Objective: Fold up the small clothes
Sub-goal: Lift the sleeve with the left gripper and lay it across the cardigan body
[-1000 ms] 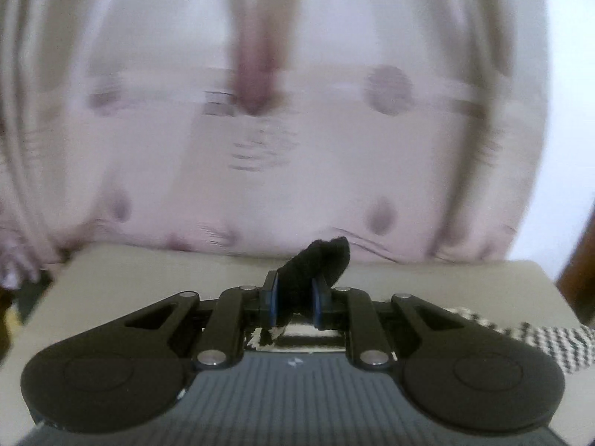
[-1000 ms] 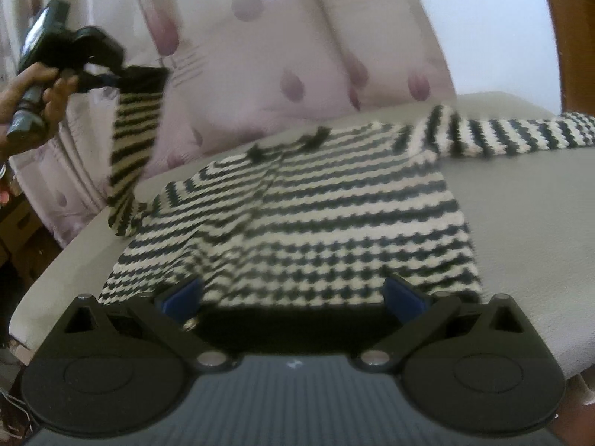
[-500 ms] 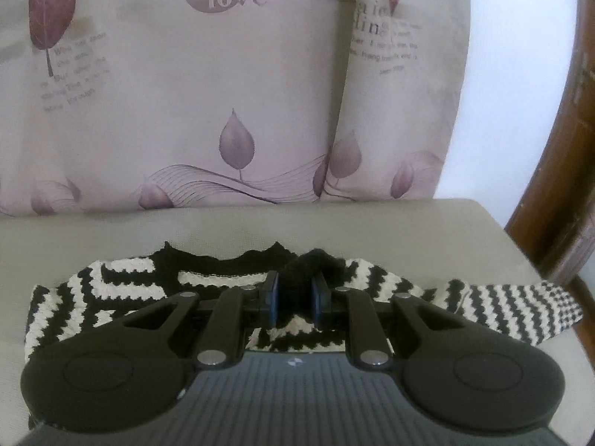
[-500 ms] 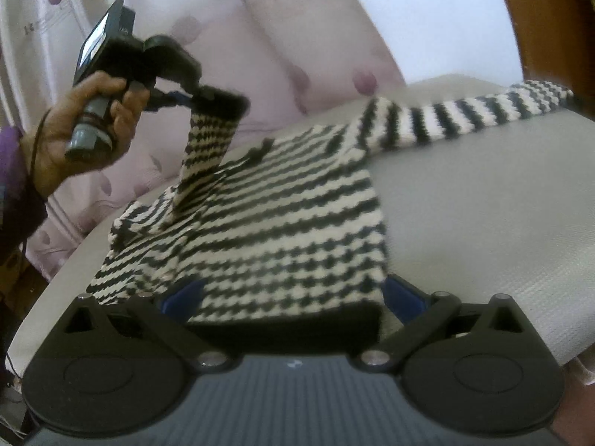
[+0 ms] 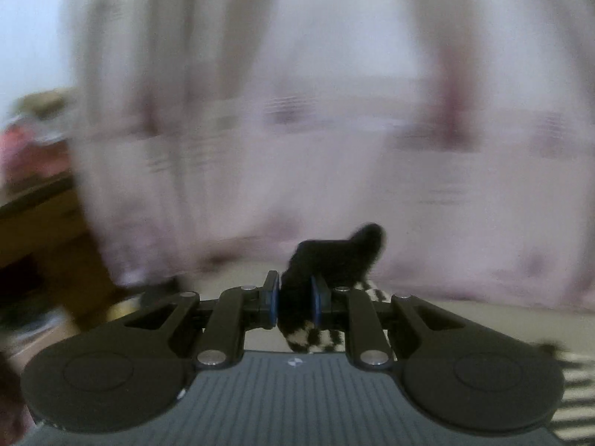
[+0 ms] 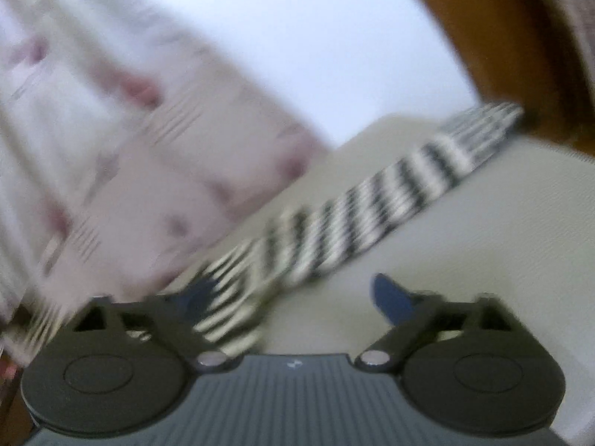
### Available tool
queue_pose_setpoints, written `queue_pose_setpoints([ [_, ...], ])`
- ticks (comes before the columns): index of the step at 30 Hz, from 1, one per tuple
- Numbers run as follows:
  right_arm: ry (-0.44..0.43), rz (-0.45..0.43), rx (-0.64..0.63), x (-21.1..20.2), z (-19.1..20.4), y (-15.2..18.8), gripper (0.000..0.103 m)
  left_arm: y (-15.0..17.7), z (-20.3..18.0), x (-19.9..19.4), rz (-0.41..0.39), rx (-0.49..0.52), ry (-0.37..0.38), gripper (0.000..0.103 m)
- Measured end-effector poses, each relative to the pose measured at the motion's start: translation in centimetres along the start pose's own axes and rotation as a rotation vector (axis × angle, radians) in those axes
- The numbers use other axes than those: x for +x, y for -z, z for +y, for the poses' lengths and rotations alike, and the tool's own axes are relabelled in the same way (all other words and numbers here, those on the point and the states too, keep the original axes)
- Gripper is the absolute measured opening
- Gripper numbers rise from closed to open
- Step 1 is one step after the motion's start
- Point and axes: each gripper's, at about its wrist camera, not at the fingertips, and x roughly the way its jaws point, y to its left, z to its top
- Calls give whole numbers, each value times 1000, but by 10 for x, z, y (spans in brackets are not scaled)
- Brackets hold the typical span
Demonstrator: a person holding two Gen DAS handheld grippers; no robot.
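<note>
A small black-and-white striped knit sweater lies on a grey table. In the left wrist view my left gripper [image 5: 295, 299] is shut on the sweater's black sleeve cuff [image 5: 334, 252], which sticks up between the blue pads while striped fabric hangs below. In the right wrist view the other striped sleeve [image 6: 372, 200] stretches diagonally over the table [image 6: 483, 223] toward the far right. My right gripper [image 6: 293, 293] has its jaws closing; the near end of the sleeve lies by its left finger, and the pads do not press on it. Both views are blurred.
A pink curtain [image 5: 297, 111] with leaf prints hangs right behind the table, also seen as curtain [image 6: 111, 130] in the right wrist view. Brown wooden furniture [image 6: 520, 37] stands at the far right. A brown shelf [image 5: 37, 204] with clutter shows at the left.
The left gripper swung left with the cuff, its view leaving the sweater for curtain. The right gripper moved right off the sweater's hem toward the spread sleeve, and its jaws narrowed.
</note>
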Motion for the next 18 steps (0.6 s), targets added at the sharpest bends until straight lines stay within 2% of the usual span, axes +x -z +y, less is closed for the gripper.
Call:
queue_pose_setpoints([
  [3,90,-22,65,14,-38,-34,73,23,67,30,50,-32,-178,21],
  [7,199,-63,163,26,-84,-67,74,71,127,58,161,-98,-339,21],
  [9,231,-86,221,32,-103,-80,74,93,149,69,226,-153,-373,21],
  [11,257,-102,261,38,-119,-90,74,112,159,76,263,-157,-418,21],
  [14,232,-112,358,49,-139,-102,74,126,164,76,251,-140,-446,21],
  [16,223,-124,420,55,-152,-107,73,129,156,72,225,-118,-442,30],
  [18,201,-151,452,61,-162,-114,74,131,142,65,174,-85,-412,45],
])
